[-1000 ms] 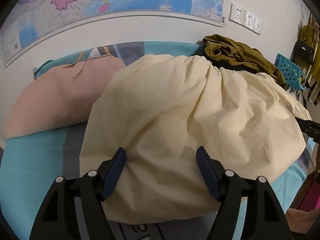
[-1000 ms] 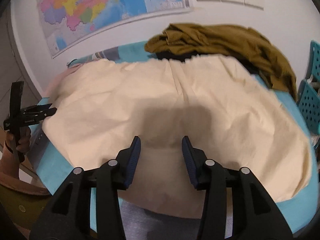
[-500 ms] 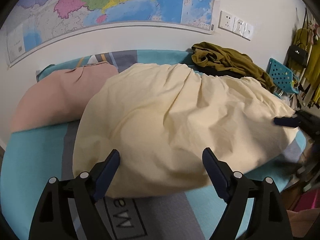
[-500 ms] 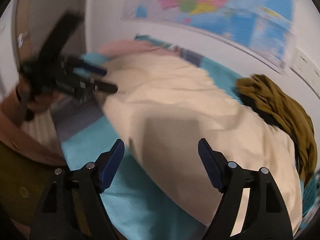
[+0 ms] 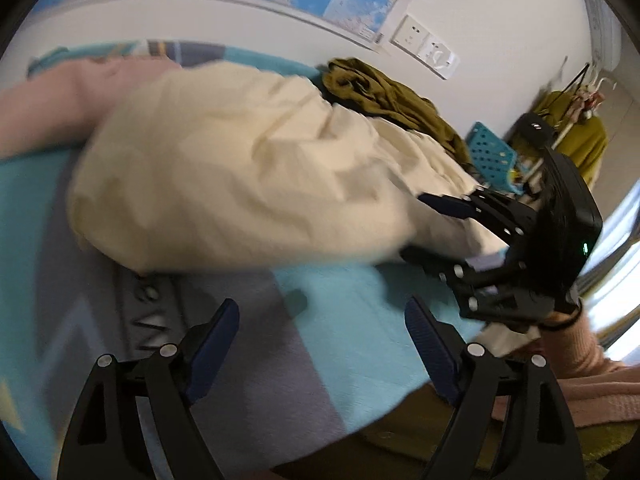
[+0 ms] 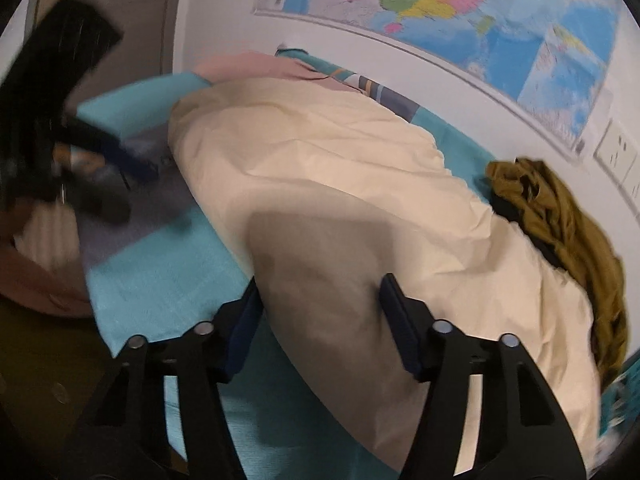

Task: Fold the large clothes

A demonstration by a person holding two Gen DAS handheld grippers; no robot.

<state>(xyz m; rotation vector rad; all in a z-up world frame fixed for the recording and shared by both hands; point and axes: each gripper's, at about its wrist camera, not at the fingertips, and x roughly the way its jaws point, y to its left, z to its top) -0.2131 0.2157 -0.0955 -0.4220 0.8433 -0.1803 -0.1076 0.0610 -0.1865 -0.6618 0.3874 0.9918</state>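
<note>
A large cream garment (image 5: pixel 248 176) lies spread on the bed and also shows in the right wrist view (image 6: pixel 340 200). My left gripper (image 5: pixel 322 330) is open and empty above the bare teal and grey bedsheet (image 5: pixel 352 320), short of the garment's near edge. My right gripper (image 6: pixel 320 312) is open, its jaws astride the garment's near edge. In the left wrist view the right gripper (image 5: pixel 436 232) sits at the garment's right corner. In the right wrist view the left gripper (image 6: pixel 116 184) is blurred at the left.
An olive garment (image 5: pixel 384 96) is heaped at the far side by the wall; it also shows in the right wrist view (image 6: pixel 560 224). A pink pillow (image 5: pixel 56 104) lies at the left. A blue perforated basket (image 5: pixel 490 152) stands beyond the bed. A map (image 6: pixel 460 12) hangs above.
Both grippers have pulled back off the cream garment toward the bed's near edge and swung apart. The left now hangs over bare sheet; the right stays at the garment's edge.
</note>
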